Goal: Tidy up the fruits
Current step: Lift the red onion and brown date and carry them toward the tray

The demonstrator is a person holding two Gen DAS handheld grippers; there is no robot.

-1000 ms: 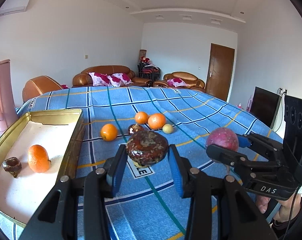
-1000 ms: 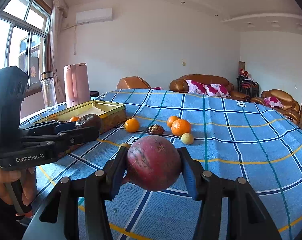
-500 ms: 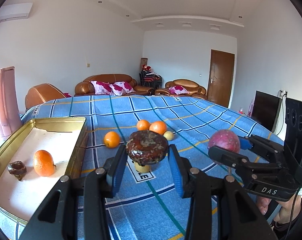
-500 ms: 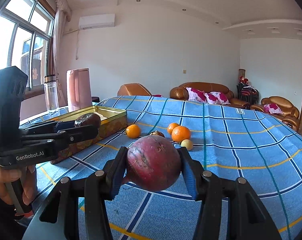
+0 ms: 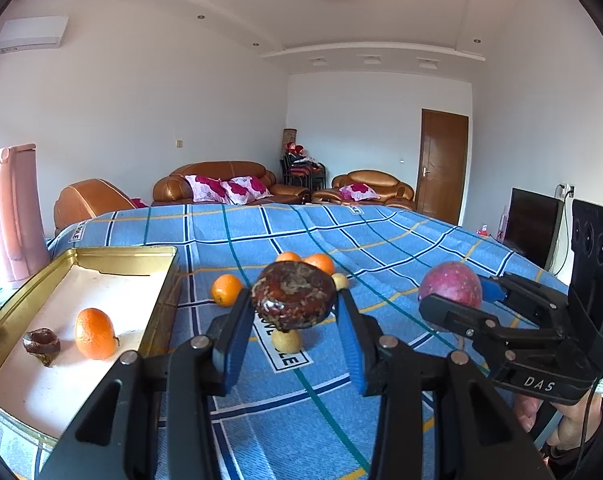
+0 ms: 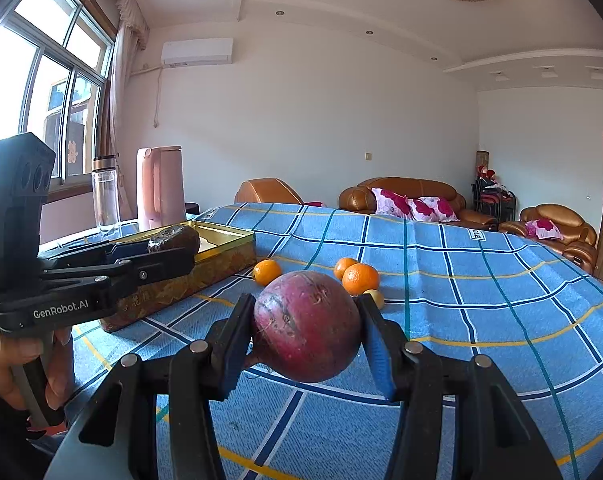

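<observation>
Left wrist view, from the left: the gold tray (image 5: 113,254) holds a shrivelled brown piece (image 5: 41,346) and an orange (image 5: 95,333), as before. The left gripper (image 5: 294,312) stays clenched on a dark mottled brown fruit (image 5: 293,296), lifted above the blue checked cloth (image 5: 381,240). A small yellow fruit (image 5: 286,341), hidden a second ago, now shows beneath it, and more ceiling fills the frame. Further right, the right gripper (image 6: 307,334) keeps its grasp on a red-purple fruit (image 6: 307,326); three loose oranges (image 6: 359,278) lie beyond.
</observation>
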